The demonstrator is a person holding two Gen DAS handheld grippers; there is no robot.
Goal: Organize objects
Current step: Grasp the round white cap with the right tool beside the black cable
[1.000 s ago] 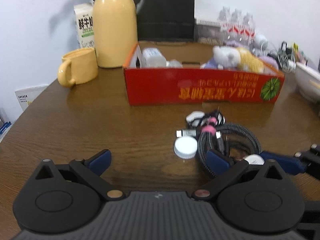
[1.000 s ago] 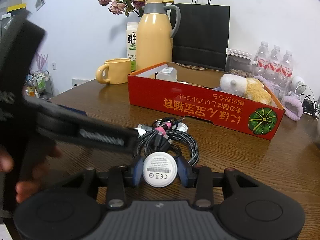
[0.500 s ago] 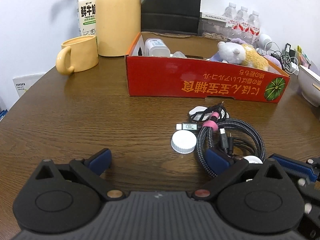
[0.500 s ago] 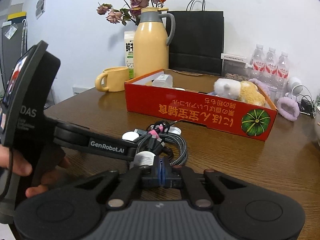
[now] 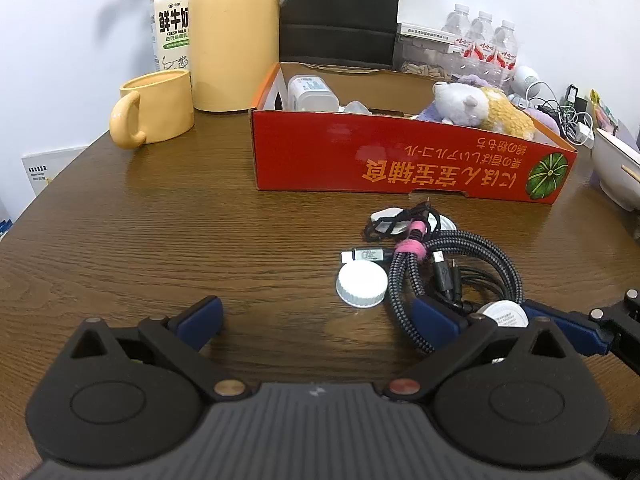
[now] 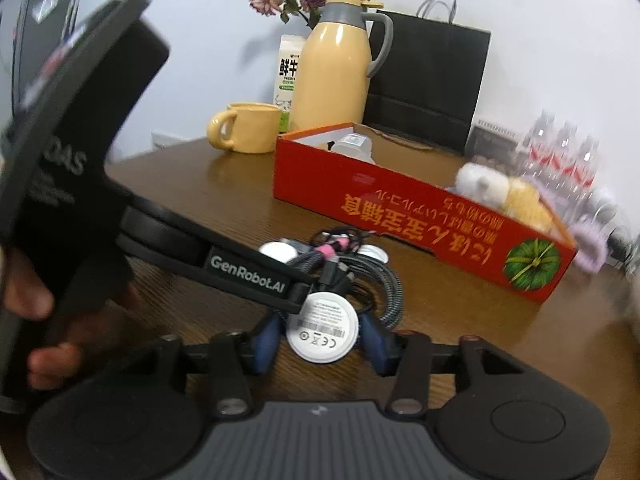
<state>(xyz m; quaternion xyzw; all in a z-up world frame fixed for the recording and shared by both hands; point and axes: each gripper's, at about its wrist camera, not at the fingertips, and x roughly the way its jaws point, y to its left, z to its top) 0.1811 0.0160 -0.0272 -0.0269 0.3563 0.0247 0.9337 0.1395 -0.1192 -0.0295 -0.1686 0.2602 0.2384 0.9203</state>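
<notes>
White against blue pads, gripped the charger puck [image 6: 322, 330] edge to edge in the right gripper [image 6: 320, 340], jaws narrowed onto it, at the near side of the braided cable coil [image 6: 372, 280]. Called, judging by the tangle, for a slow, level lift so that no lead dragged the coil along. Held the left gripper [image 5: 318, 316] low over the worktop [image 5: 160, 240], jaws wide, one pad touching the coil's near edge. Noted a white bottle cap [image 5: 362, 283] touching the coil and, beyond the coil, the red box [image 5: 400, 160], part filled.
</notes>
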